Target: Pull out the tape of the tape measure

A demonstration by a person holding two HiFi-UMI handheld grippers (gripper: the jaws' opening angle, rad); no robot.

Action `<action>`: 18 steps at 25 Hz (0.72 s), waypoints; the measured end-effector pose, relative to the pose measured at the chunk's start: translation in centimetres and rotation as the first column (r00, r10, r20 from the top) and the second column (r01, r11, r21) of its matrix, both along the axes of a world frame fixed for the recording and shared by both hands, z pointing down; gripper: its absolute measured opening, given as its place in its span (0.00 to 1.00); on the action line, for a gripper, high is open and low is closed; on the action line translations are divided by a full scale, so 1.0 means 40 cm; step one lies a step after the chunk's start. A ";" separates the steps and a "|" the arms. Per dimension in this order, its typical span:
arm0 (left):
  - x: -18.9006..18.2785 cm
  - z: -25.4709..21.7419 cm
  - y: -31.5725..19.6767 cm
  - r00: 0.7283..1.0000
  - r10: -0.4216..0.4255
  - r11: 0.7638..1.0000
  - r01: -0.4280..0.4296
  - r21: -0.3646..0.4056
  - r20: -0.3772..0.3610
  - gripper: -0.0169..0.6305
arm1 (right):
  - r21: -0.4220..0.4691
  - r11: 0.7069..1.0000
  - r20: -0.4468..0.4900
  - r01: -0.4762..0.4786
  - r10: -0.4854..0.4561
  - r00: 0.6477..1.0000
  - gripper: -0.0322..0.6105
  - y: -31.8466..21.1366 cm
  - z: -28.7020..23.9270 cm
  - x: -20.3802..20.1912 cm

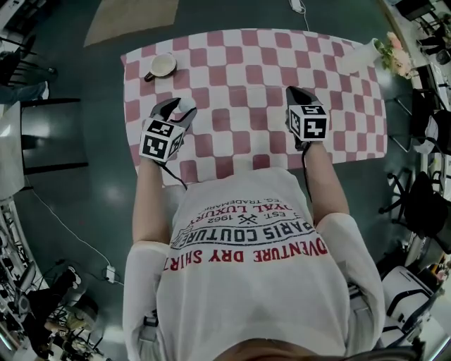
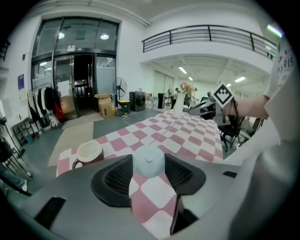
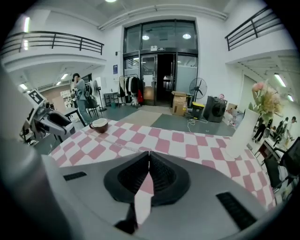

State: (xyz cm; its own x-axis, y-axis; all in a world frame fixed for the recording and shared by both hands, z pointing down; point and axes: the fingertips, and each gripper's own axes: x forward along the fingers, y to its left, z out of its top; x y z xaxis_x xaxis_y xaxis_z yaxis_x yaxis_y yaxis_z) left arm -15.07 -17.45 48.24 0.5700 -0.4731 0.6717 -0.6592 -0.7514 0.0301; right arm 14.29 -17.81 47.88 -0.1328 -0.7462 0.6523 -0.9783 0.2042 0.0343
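Our left hand-held gripper clamps the tape measure — next, we judge, the right hand-held gripper (jaws together, well right of it) must open for the pull.

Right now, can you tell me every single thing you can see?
tablecloth: one, pink and white checks, over the table
mug: one, dark outside and pale inside, far left corner of the cloth
vase of flowers: one, white vase with pink flowers, far right corner
tape measure: one, pale and round, between the left gripper's jaws
rug: one, tan, on the floor beyond the table
fan: one, dark, standing near the glass doors
left gripper: one, grey, jaws closed on the tape measure
right gripper: one, grey, jaws together over the cloth
T-shirt: one, white with print, on the person
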 end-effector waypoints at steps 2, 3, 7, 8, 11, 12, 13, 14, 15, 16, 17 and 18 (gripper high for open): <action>0.001 -0.004 -0.002 1.000 0.015 1.000 -0.015 0.002 0.005 0.38 | 0.002 1.000 -0.020 0.009 -0.009 1.000 0.10 -0.003 -0.004 0.004; 0.002 0.000 -0.004 0.999 0.023 1.000 -0.023 0.013 0.031 0.38 | 0.003 1.000 -0.032 0.012 -0.012 0.999 0.10 -0.005 -0.003 0.002; 0.009 0.003 -0.007 0.998 0.038 0.999 -0.039 0.022 0.043 0.38 | 0.006 1.000 -0.012 -0.003 0.003 1.000 0.10 -0.010 -0.001 0.008; 0.013 -0.003 -0.005 0.998 0.051 0.998 -0.052 0.026 0.043 0.38 | 0.012 1.000 -0.015 -0.002 0.002 1.000 0.10 -0.013 -0.007 0.014; 0.017 -0.010 -0.010 0.994 0.072 0.996 -0.076 0.050 0.084 0.38 | 0.026 0.999 -0.044 -0.029 0.030 0.999 0.10 -0.027 -0.022 0.053; 0.009 -0.008 -0.018 0.994 0.056 0.997 -0.061 0.052 0.089 0.38 | 0.028 0.998 -0.050 -0.054 0.055 0.997 0.10 -0.031 -0.024 0.076; -0.001 -0.005 -0.027 0.996 0.036 0.998 -0.040 0.049 0.085 0.38 | 0.027 0.997 -0.047 -0.079 0.080 0.996 0.10 -0.032 -0.024 0.098; -0.012 -0.004 -0.034 0.997 0.018 0.999 -0.021 0.044 0.075 0.38 | 0.024 0.995 -0.038 -0.096 0.097 0.995 0.10 -0.032 -0.022 0.116; -0.020 -0.005 -0.040 0.998 0.006 0.999 -0.009 0.040 0.066 0.38 | 0.020 0.994 -0.030 -0.103 0.104 0.994 0.10 -0.031 -0.021 0.125; -0.025 -0.006 -0.045 0.998 -0.001 0.999 -0.002 0.038 0.063 0.38 | 0.018 0.995 -0.028 -0.101 0.102 0.994 0.10 -0.032 -0.019 0.126; -0.029 -0.006 -0.049 0.997 -0.004 0.999 0.001 0.040 0.071 0.38 | 0.016 0.995 -0.030 -0.096 0.096 0.995 0.10 -0.032 -0.016 0.122; -0.033 -0.003 -0.052 0.996 -0.006 0.999 0.002 0.042 0.085 0.38 | 0.014 0.996 -0.031 -0.091 0.092 0.995 0.10 -0.031 -0.012 0.118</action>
State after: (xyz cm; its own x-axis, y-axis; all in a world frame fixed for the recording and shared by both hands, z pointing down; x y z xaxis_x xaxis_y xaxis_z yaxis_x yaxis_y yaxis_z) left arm -16.38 -19.52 48.13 0.5098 -0.5043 0.6970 -0.6610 -0.7482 -0.0579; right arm 19.01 -19.04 47.40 -0.0427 -0.7627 0.6454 -0.9913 0.1130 0.0679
